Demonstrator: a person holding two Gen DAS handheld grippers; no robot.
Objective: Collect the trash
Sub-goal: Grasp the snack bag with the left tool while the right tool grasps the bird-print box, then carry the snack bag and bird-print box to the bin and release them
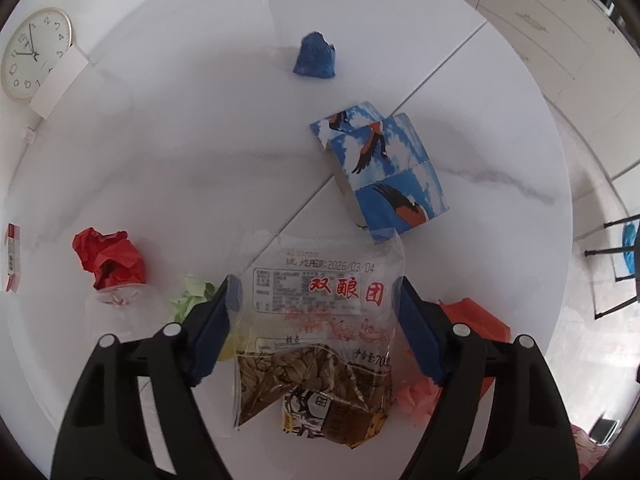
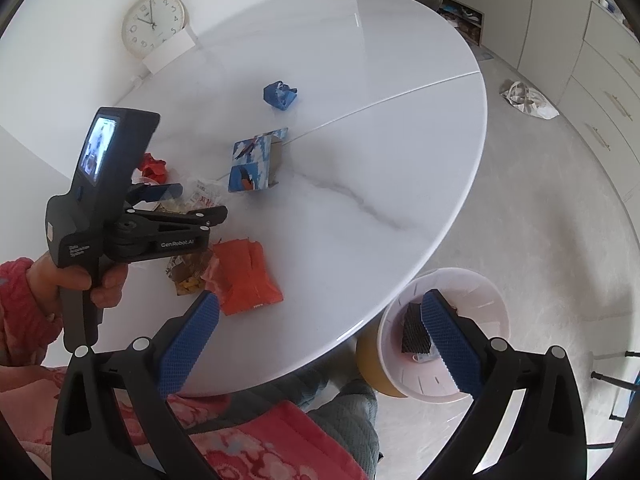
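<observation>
A clear snack wrapper (image 1: 320, 320) with red print and a brown packet inside lies on the white marble table (image 1: 200, 168). My left gripper (image 1: 316, 286) points down over it, and its blue pads stand at the wrapper's two side edges with the wrapper flat between them. In the right wrist view a hand holds that left gripper (image 2: 188, 200) over the pile. My right gripper (image 2: 320, 300) is open and empty, hanging over the table's near edge and a white bin (image 2: 472, 280) on the floor, which has a dark packet inside.
More trash lies around: crumpled red paper (image 1: 110, 258), green paper (image 1: 192, 296), a blue wad (image 1: 315, 58), a blue bird-print carton (image 1: 384, 172), an orange-red bag (image 2: 244, 276), pink paper (image 1: 416, 400). A clear cup (image 1: 120, 312) and a clock (image 1: 34, 54) stand at the left.
</observation>
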